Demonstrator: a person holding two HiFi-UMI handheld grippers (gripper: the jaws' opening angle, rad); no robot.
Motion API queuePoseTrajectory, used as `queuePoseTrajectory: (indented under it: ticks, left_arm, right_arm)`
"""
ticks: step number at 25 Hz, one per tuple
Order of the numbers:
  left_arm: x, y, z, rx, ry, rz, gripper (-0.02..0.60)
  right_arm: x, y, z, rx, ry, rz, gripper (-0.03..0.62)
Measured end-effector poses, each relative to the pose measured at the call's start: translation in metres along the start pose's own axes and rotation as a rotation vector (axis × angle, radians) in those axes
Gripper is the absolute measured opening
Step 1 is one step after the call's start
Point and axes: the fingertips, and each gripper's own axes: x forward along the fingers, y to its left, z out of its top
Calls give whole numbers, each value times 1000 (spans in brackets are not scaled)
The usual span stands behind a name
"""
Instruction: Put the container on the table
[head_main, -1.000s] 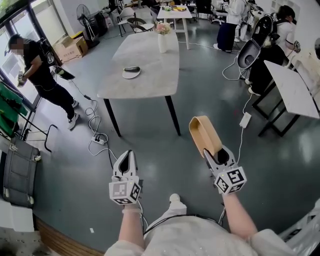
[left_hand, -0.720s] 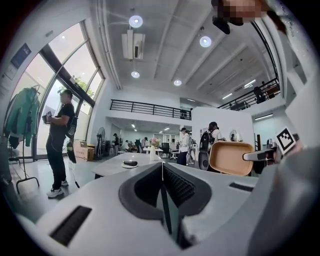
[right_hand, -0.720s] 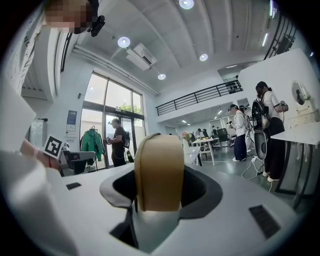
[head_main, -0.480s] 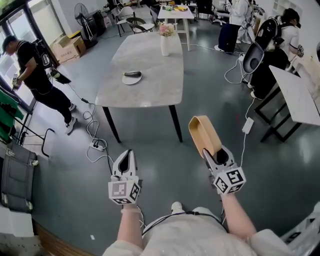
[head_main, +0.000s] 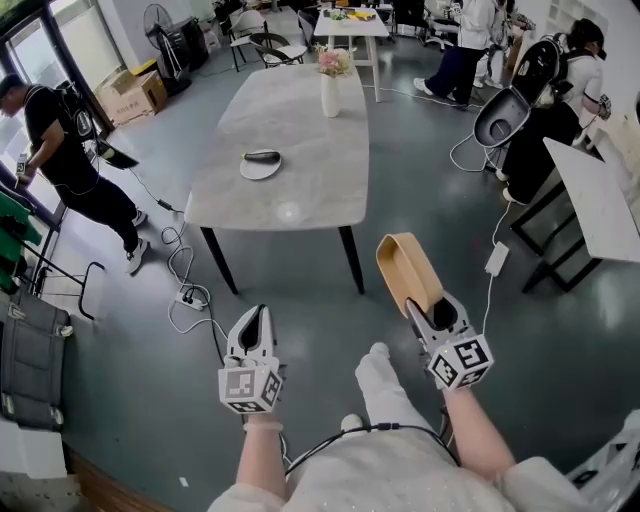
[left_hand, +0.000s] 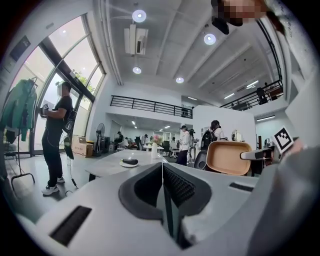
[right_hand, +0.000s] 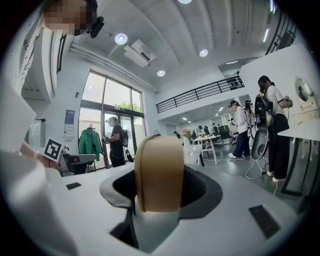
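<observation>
A tan rectangular container (head_main: 408, 270) stands on edge in the air, and my right gripper (head_main: 432, 312) is shut on its rim. In the right gripper view the container (right_hand: 160, 172) fills the space between the jaws. My left gripper (head_main: 252, 330) hangs beside it at the left, jaws shut with nothing between them; the left gripper view shows its pads (left_hand: 170, 187) meeting and the container (left_hand: 228, 157) off to the right. The grey marble table (head_main: 315, 185) stands ahead, its near edge a short way beyond both grippers.
On the table lie a white plate with a dark object (head_main: 260, 163) and a white vase of flowers (head_main: 331, 86). A person in black (head_main: 68, 150) stands at the left near cables and a power strip (head_main: 186, 297). Another white table (head_main: 596, 196) is at the right.
The table has come nearer and lower in the head view as I walk toward it. Both grippers keep their pose, the container still gripped. A foot now shows between them.
</observation>
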Motion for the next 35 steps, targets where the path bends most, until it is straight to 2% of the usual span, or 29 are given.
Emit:
queuePoseTrajectory:
  ticks: [13,20,28,35]
  left_arm:
    - [107,14,21,-6,-15,32,3]
    - [159,15,18,-14,14,46,5]
    - [214,25,29,-2,-7,85,3]
    - [252,16,19,-4,-5,84,3]
  right_arm:
    - [112,-59,32,-11,5,83,222]
    - [156,-92,36,2,29,112,222]
    - [204,-127,47,8,21,143,222]
    - [231,-151,43,0,34,180,222]
